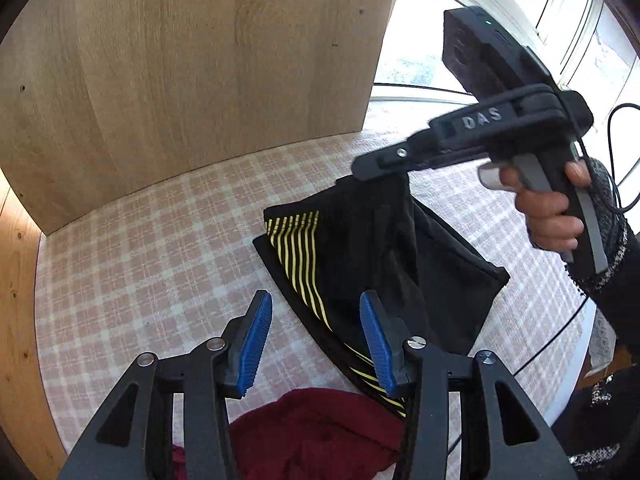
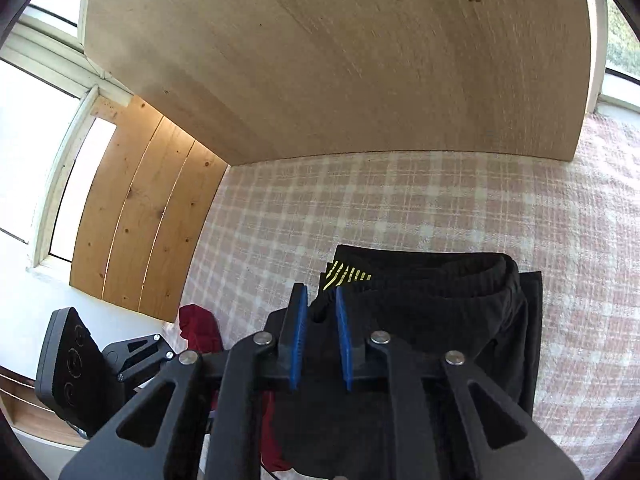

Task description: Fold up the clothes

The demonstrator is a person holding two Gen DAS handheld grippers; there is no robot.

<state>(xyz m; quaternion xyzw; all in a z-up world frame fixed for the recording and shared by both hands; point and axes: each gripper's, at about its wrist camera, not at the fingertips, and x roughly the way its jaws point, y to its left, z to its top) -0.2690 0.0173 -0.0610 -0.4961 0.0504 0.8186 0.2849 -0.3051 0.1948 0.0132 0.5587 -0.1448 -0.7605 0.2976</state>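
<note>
Black shorts (image 1: 372,264) with yellow stripes lie on the pink checked bench cover (image 1: 160,248), their far edge raised. Nearest, the left claw (image 1: 316,344) hangs apart and empty above a dark red garment (image 1: 316,428). Farther right, the right claw (image 2: 322,340) has cloth between its pads; whether it pinches, I cannot tell. A wooden panel (image 1: 192,60) stands beyond.
</note>
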